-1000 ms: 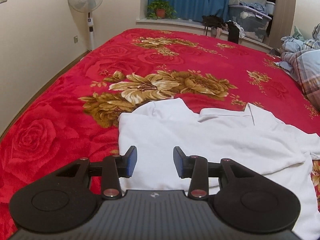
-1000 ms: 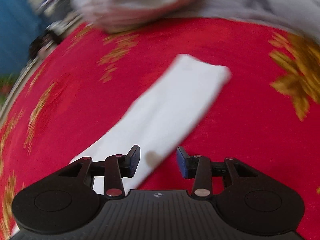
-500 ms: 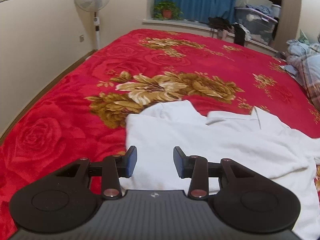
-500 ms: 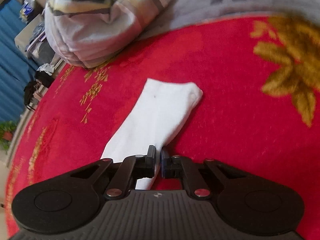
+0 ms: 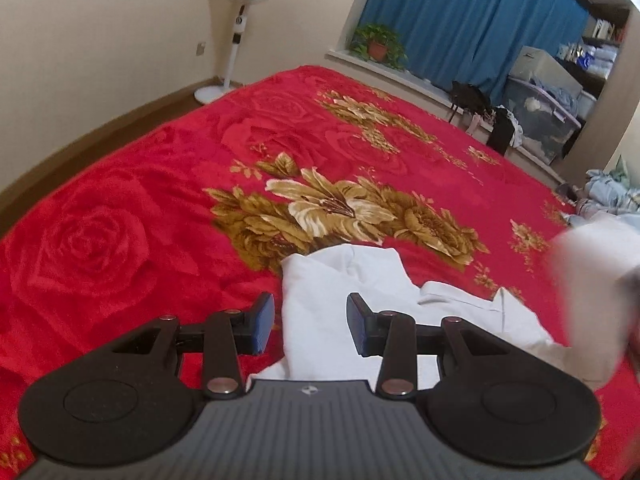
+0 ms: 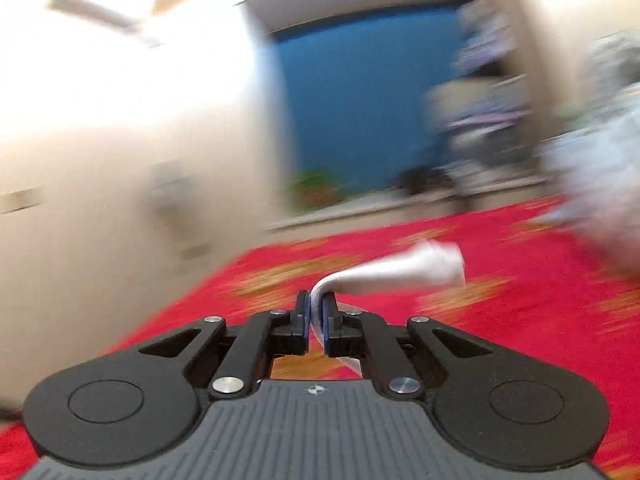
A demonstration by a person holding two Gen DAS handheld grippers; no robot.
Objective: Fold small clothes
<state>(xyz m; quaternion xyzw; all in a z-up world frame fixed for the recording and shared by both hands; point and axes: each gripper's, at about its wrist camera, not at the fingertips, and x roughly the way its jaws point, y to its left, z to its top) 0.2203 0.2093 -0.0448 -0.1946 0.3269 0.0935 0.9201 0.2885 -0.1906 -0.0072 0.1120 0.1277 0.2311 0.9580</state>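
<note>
your right gripper [image 6: 316, 320] pinches white sock [image 6: 400, 270], long axis trailing forward over red blanket [image 6: 520, 320]. left gripper [image 5: 310, 330] spread, hovering nearer white shirt [image 5: 360, 280], sock off right of shirt.

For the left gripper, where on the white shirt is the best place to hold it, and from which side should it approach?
Probably the near-left edge of the white shirt, which lies just ahead of the open left gripper. Come from the near side, low and forward: this edge lies flat and free on the red blanket, while the collar is bunched.
</note>
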